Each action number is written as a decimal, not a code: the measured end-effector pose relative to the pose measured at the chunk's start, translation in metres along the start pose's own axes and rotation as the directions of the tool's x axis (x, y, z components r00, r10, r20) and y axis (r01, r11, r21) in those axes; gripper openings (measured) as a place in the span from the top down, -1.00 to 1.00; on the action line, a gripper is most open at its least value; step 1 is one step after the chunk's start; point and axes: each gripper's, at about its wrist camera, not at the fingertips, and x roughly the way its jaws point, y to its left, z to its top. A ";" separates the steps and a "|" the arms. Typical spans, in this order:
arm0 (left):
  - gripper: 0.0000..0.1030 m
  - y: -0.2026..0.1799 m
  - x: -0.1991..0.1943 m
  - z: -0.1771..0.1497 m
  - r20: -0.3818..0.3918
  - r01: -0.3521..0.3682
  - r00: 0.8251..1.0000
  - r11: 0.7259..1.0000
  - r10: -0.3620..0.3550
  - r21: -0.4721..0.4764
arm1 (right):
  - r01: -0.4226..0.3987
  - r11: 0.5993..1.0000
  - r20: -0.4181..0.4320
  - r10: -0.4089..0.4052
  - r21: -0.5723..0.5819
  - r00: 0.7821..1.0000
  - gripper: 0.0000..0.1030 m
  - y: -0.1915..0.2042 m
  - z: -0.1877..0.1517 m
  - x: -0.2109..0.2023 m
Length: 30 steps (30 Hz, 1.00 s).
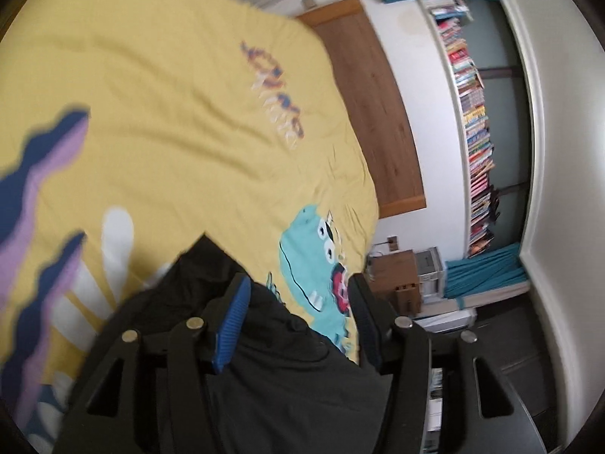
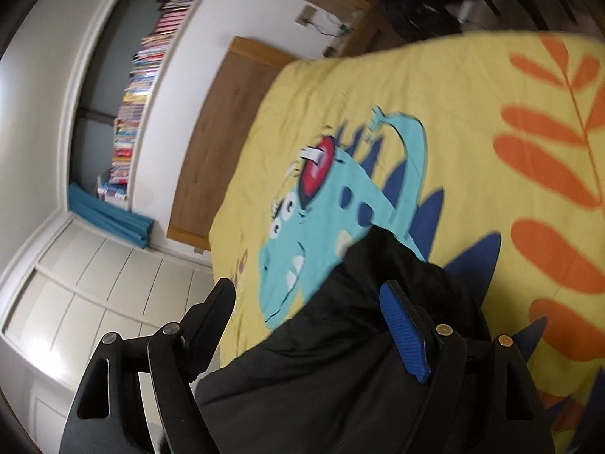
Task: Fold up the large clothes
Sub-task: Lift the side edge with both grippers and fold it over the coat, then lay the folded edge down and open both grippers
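Observation:
A black garment point(image 1: 287, 378) lies on a yellow bedspread point(image 1: 170, 113) printed with a turquoise dinosaur point(image 1: 314, 265). My left gripper point(image 1: 298, 295) stands open over the garment's edge. Its blue pad point(image 1: 234, 325) and the black finger point(image 1: 363, 310) are well apart, and neither pinches the cloth. The right wrist view shows the same black garment point(image 2: 340, 378) on the bedspread point(image 2: 435, 87), below the dinosaur point(image 2: 332, 204). My right gripper point(image 2: 306, 293) is open wide above it. One finger with a blue pad point(image 2: 404, 333) rests over the cloth, while the other finger point(image 2: 211, 321) hangs past the bed's edge.
A wooden headboard point(image 1: 370, 106) stands at the bed's far end against a white wall. Beyond it are a long bookshelf point(image 1: 476, 113), teal curtains point(image 1: 484, 268) and a wooden bedside unit point(image 1: 401, 276). White cupboard doors point(image 2: 94, 283) run beside the bed.

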 end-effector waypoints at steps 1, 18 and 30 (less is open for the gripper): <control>-0.01 -0.009 -0.010 -0.001 0.004 -0.032 0.999 0.999 0.031 0.034 | 0.000 1.000 -0.001 0.000 -0.031 1.000 -0.52 0.010 0.000 -0.006; -0.01 -0.101 0.009 -0.196 -0.136 -0.135 0.959 0.824 0.248 0.550 | 0.008 0.760 -0.174 -0.159 -0.650 0.972 -0.52 0.140 -0.181 0.020; -0.01 -0.105 0.115 -0.205 -0.129 -0.241 0.905 0.738 0.406 0.630 | 0.092 0.668 -0.183 -0.330 -0.738 0.926 -0.52 0.127 -0.193 0.129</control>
